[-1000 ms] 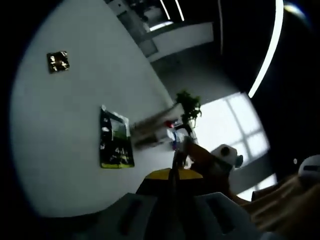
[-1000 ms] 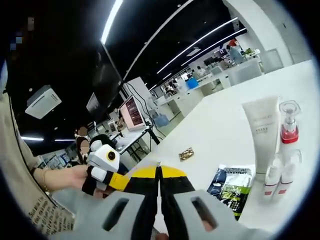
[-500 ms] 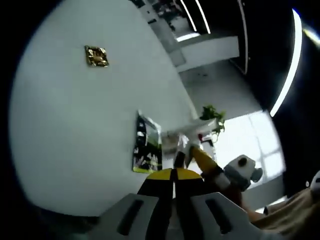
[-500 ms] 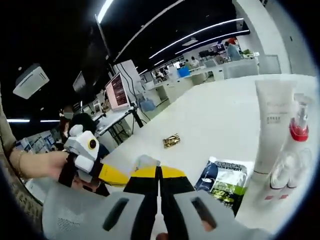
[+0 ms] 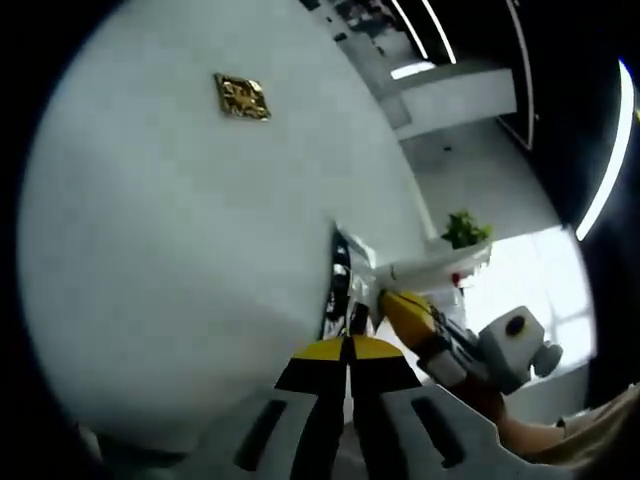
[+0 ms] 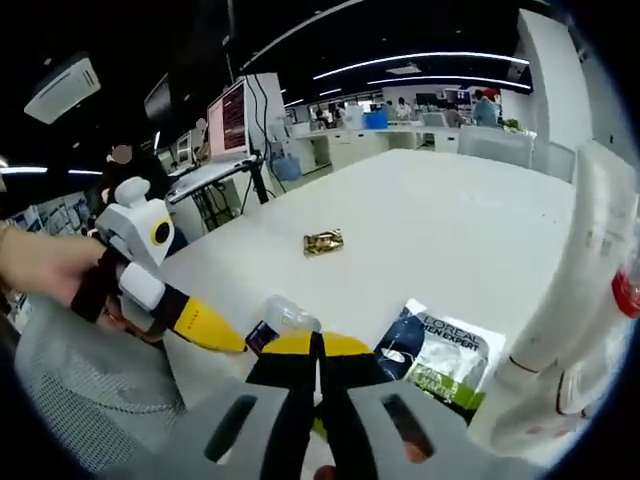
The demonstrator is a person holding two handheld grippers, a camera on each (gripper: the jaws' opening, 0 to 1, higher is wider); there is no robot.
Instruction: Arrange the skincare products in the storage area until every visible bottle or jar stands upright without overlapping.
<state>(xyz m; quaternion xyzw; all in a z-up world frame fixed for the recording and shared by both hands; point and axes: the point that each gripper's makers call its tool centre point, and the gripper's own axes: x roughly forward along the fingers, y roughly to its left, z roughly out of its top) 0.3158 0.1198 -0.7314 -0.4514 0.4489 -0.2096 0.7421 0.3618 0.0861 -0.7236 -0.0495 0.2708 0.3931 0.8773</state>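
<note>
Right gripper view: closed right gripper (image 6: 317, 352), small bottle (image 6: 285, 316) just beyond, white tube (image 6: 590, 290) right.

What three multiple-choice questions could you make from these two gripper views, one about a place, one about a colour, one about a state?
1. Where does the gold packet lie?
A. alone on the open white table
B. on top of the sachet
C. between the right gripper's jaws

2. What colour is the cap band on the pump bottle at the right edge of the right gripper view?
A. blue
B. red
C. green

3. How does the tall white tube sit?
A. lying flat on the table
B. standing on its cap end
C. held in the left gripper

Answers:
1. A, the packet sits apart from everything else on the bare tabletop.
2. B, a red band shows at the bottle's neck.
3. B, it rises from its cap beside the L'Oreal sachet, which lies flat.
</note>
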